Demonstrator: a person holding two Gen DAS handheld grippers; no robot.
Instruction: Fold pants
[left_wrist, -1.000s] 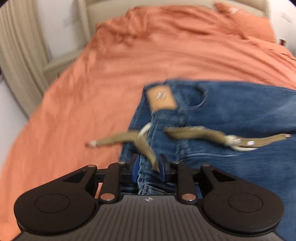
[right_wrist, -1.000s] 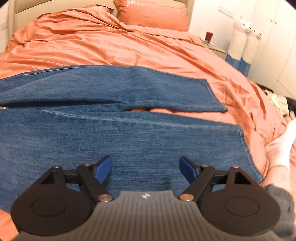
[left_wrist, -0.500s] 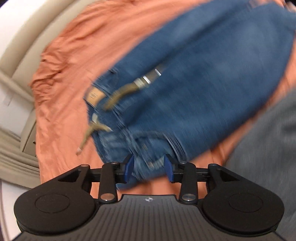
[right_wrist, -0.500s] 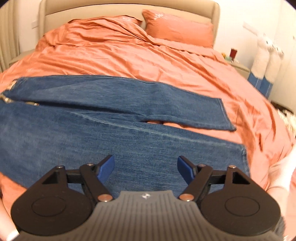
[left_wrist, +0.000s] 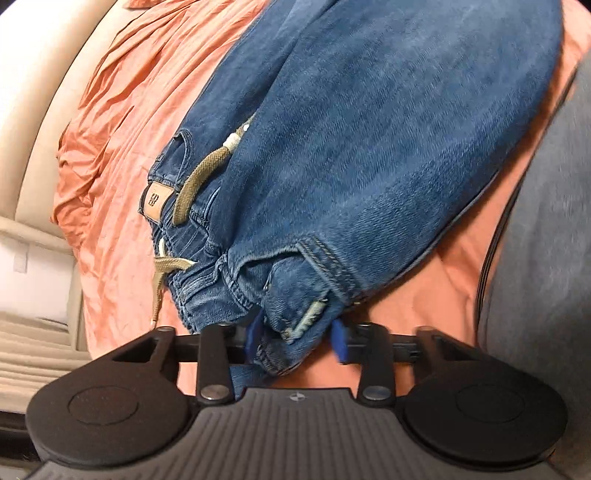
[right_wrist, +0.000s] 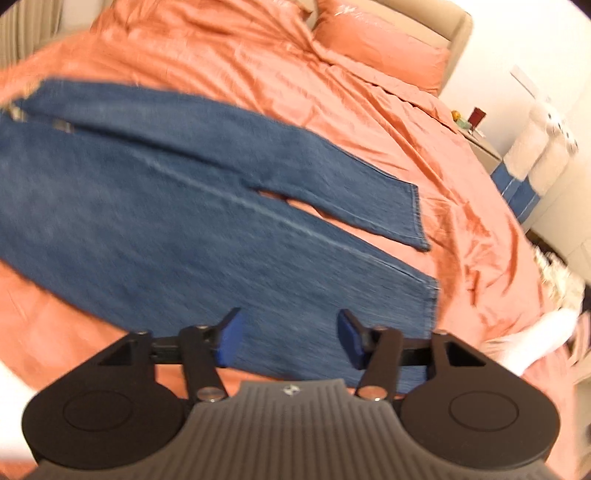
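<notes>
Blue jeans (left_wrist: 369, 147) lie spread on the orange duvet (left_wrist: 122, 110), with an olive drawstring (left_wrist: 192, 184) and a tan leather patch (left_wrist: 157, 199) at the waistband. My left gripper (left_wrist: 297, 336) is at the near corner of the waistband. Its jaws are closing, and the bunched denim with a belt loop fills the gap between the blue pads. In the right wrist view the jeans (right_wrist: 147, 206) stretch across the bed, both legs flat. My right gripper (right_wrist: 290, 341) hovers over the near leg close to its hem (right_wrist: 432, 306). Its jaws are closing with nothing pinched between them.
An orange pillow (right_wrist: 380, 48) lies at the beige headboard. A bedside table (right_wrist: 476, 122) with small items stands at the right, with white and blue plush shapes (right_wrist: 539, 147) beyond it. A person's grey clothing (left_wrist: 546, 221) is right of the waistband. A white-socked foot (right_wrist: 543, 339) is at the bed's right edge.
The left gripper rolled, shifted from the drawstring area to the near waistband corner, opened slightly and closed on it. The right gripper rose, rolled, and its jaws narrowed.
</notes>
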